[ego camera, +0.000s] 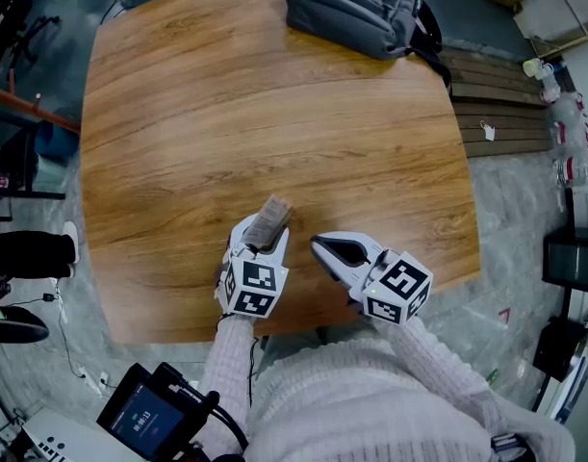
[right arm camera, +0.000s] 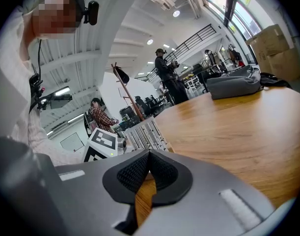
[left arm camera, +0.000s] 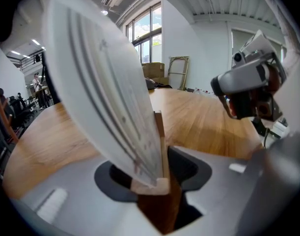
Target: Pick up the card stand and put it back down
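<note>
Head view: left claw (ego camera: 262,239) closed on the card stand (ego camera: 272,221), over the desk (ego camera: 274,114) near the middle of its near edge. Right claw (ego camera: 318,246) just beside it on the right, apart from the stand, jaws together and holding nothing. Grey backpack (ego camera: 356,8) at the far edge, toward the right corner.

Left gripper view: wooden base (left arm camera: 154,186) of the stand pressed between both pads, white card (left arm camera: 110,82) leaning to the left. Cannot tell if lifted off the desk.

Right gripper view: pads touching each other, empty; stand and left claw in front, to the left.
</note>
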A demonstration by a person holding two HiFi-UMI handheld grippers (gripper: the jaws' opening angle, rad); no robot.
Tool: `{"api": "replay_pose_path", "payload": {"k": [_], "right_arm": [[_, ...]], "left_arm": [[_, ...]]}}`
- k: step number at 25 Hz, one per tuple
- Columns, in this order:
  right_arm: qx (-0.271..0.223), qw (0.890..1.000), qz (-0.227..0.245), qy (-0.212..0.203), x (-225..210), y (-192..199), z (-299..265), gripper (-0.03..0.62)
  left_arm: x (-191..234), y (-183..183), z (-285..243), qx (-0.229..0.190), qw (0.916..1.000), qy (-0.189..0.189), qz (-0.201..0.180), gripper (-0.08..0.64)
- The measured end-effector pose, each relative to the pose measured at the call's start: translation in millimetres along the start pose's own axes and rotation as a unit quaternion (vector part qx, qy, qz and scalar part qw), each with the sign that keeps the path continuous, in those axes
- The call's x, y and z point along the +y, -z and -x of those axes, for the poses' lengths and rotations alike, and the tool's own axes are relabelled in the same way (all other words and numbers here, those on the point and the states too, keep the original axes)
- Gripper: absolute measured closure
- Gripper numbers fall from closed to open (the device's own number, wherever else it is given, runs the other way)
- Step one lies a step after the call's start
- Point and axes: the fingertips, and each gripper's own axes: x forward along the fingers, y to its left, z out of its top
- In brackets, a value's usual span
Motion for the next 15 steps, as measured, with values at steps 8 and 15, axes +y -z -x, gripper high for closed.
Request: {"api": "replay_pose_path", "payload": {"k": [8,15], "right_arm": [[0.007,1.000,0.013,-0.009,6,0,1,0.597],[0.010,0.999,0.027,-0.017,6,-4,1,0.596]], "left_arm": [[2,-1,4,-0.013,0.9988,-0.021,0.041,0.344],[9,3,16,-0.025,0.9949,-0.026,0.095,0.336]]}}
